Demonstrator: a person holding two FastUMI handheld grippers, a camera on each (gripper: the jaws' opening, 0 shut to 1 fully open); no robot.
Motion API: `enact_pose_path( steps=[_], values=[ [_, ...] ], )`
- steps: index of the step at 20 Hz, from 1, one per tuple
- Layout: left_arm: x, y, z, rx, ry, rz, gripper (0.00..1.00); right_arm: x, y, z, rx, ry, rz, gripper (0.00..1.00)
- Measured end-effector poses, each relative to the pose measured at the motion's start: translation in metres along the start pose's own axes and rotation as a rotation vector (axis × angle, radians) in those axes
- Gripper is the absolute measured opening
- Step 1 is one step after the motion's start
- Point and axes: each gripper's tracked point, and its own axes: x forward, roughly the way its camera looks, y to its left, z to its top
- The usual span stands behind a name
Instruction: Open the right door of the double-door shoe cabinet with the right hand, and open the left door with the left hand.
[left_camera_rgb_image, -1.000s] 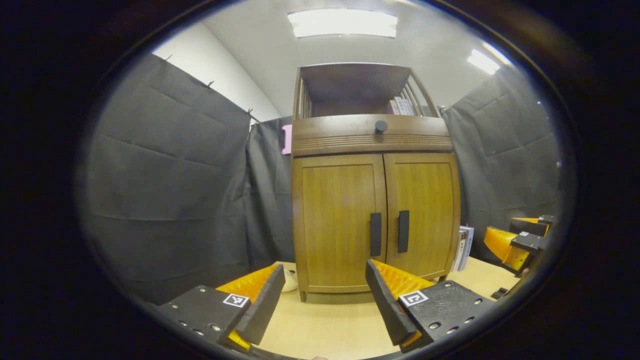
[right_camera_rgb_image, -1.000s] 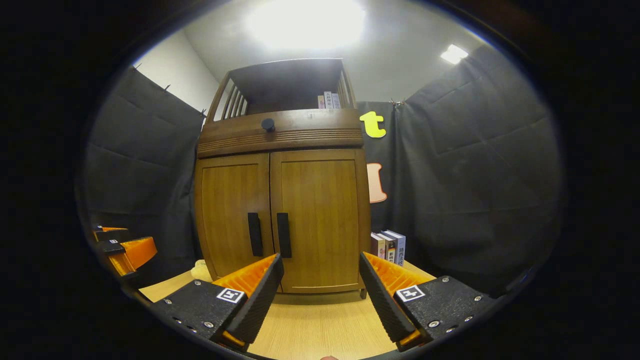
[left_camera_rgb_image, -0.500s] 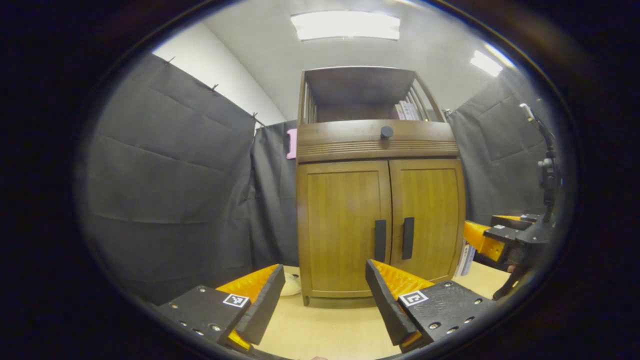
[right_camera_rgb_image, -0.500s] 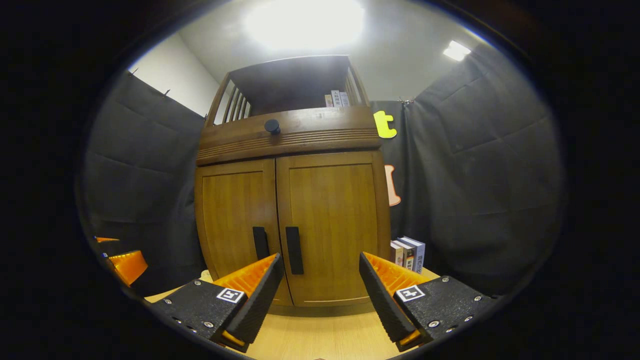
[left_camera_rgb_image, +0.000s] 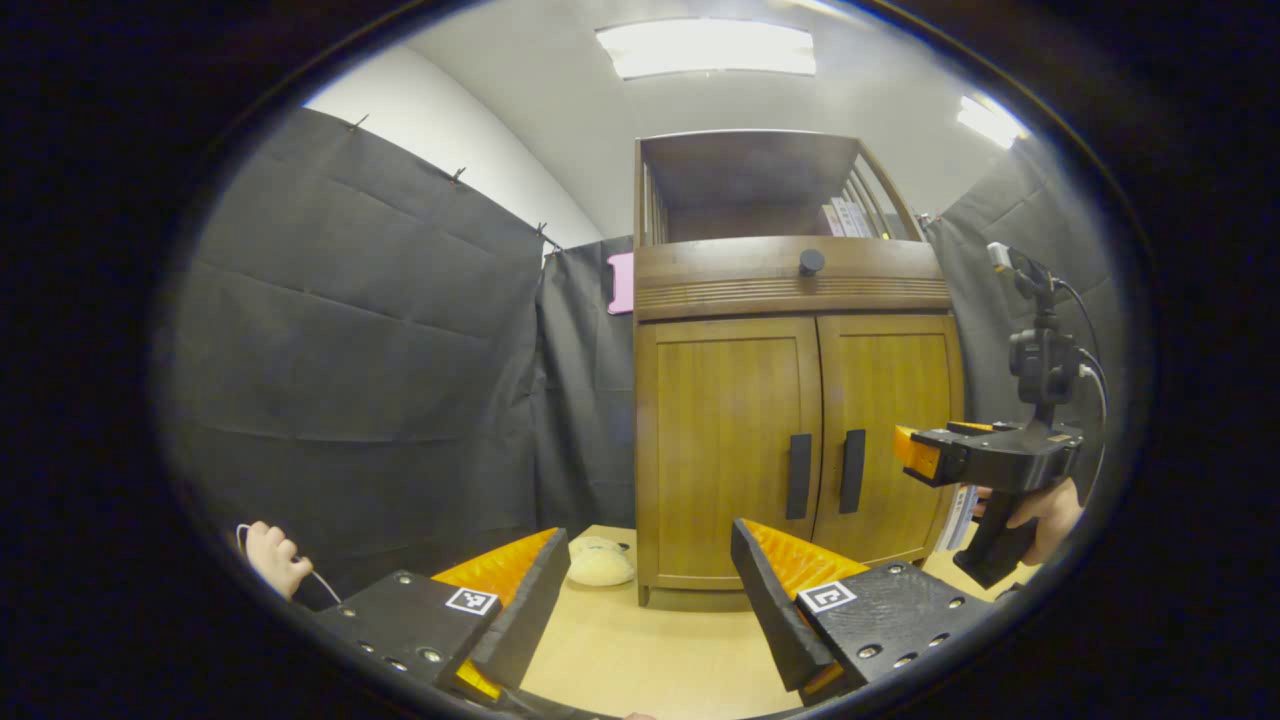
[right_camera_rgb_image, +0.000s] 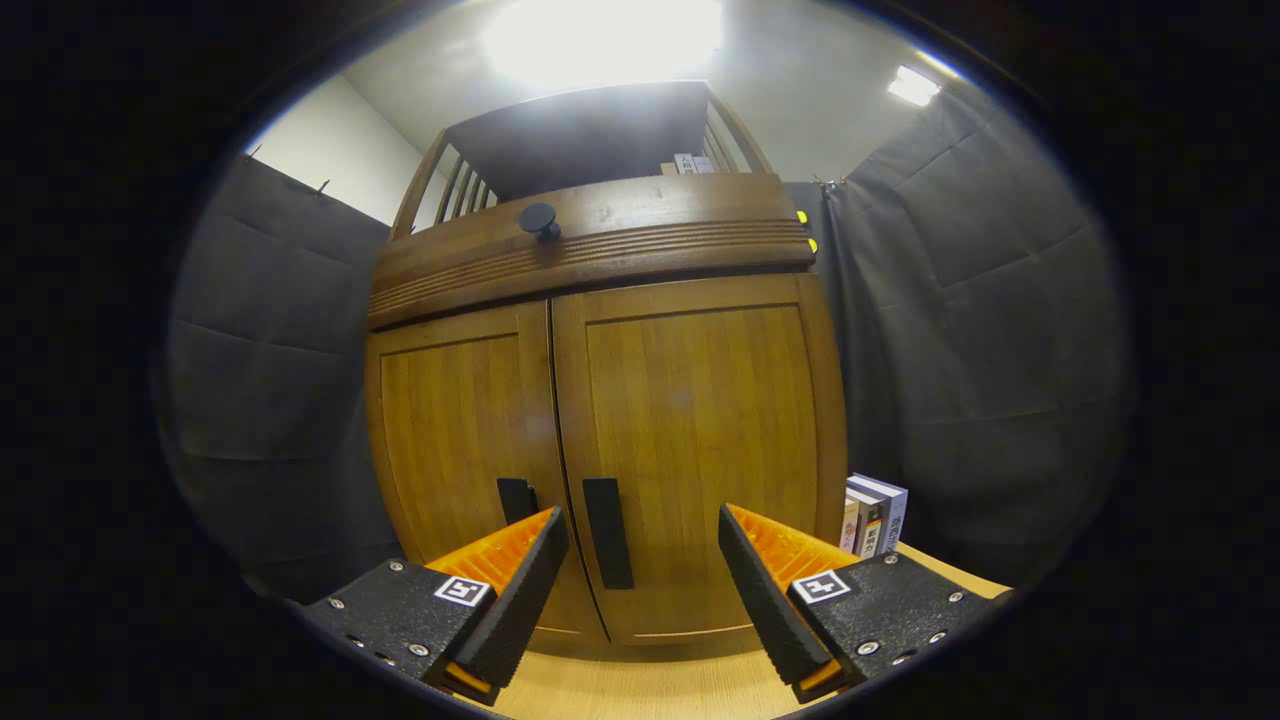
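Approach step judged in hand: both doors of the shoe cabinet (right_camera_rgb_image: 600, 400) are seen closed, nothing yet gripped. The right gripper (right_camera_rgb_image: 635, 575) is held with its jaws spread wide and empty, close before the cabinet front; the right door (right_camera_rgb_image: 700, 450) stands directly ahead and its black handle (right_camera_rgb_image: 608, 532) is seen just beyond and between the fingertips, nearer the left finger (right_camera_rgb_image: 520, 585). The left door's handle (right_camera_rgb_image: 516, 497) is partly hidden behind that same finger. In the left gripper view the right gripper (left_camera_rgb_image: 925, 455) is seen from the side, held by a hand (left_camera_rgb_image: 1040, 510), level with the handles and short of the right door. The left gripper (left_camera_rgb_image: 640, 590) is likewise wide open and empty, well back from the cabinet, with the left door (left_camera_rgb_image: 730, 450) ahead and to its right. Next move judged: the right gripper to be eased forward so the handle passes between the fingers, then closed and drawn back along the door's arc. Edges noted: the two handles lie just beside each other across the centre seam, so the neighbouring handle could be caught. Books (right_camera_rgb_image: 872, 515) stand beside the cabinet's right side on the table (left_camera_rgb_image: 640, 650), near the door's swing path; whether they are cleared cannot be told. A pale soft object (left_camera_rgb_image: 600, 563) lies by the cabinet's left foot. Open table is seen ahead of the left gripper
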Motion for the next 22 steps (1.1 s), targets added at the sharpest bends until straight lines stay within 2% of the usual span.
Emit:
enact_pose_path(
  steps=[10,11,12,13,15,16,17,18,22],
  values=[
    [-0.006,0.018,0.007,0.021,-0.002,0.054,0.93,0.073,0.022,-0.043,-0.016,0.083,0.043,0.91],
    [-0.007,0.020,0.007,0.022,-0.003,0.059,0.99,0.079,0.024,-0.049,-0.020,0.095,0.043,0.90],
    [-0.009,0.021,0.007,0.023,-0.003,0.064,0.99,0.084,0.026,-0.053,-0.023,0.107,0.045,0.89],
    [-0.010,0.022,0.007,0.024,-0.003,0.068,0.93,0.091,0.025,-0.058,-0.027,0.116,0.044,0.87],
    [-0.012,0.024,0.008,0.027,-0.003,0.077,0.93,0.102,0.018,-0.067,-0.027,0.136,0.045,0.77],
    [-0.013,0.026,0.008,0.027,-0.003,0.082,0.99,0.107,0.015,-0.072,-0.025,0.146,0.044,0.77],
    [-0.014,0.027,0.008,0.027,-0.003,0.087,0.99,0.112,0.013,-0.076,-0.024,0.154,0.042,0.70],
    [-0.016,0.028,0.008,0.028,-0.003,0.093,0.93,0.115,0.010,-0.079,-0.022,0.161,0.041,0.65],
    [-0.021,0.033,0.010,0.031,-0.003,0.110,0.93,0.119,0.010,-0.086,0.006,0.185,0.047,0.51]
  ],
)
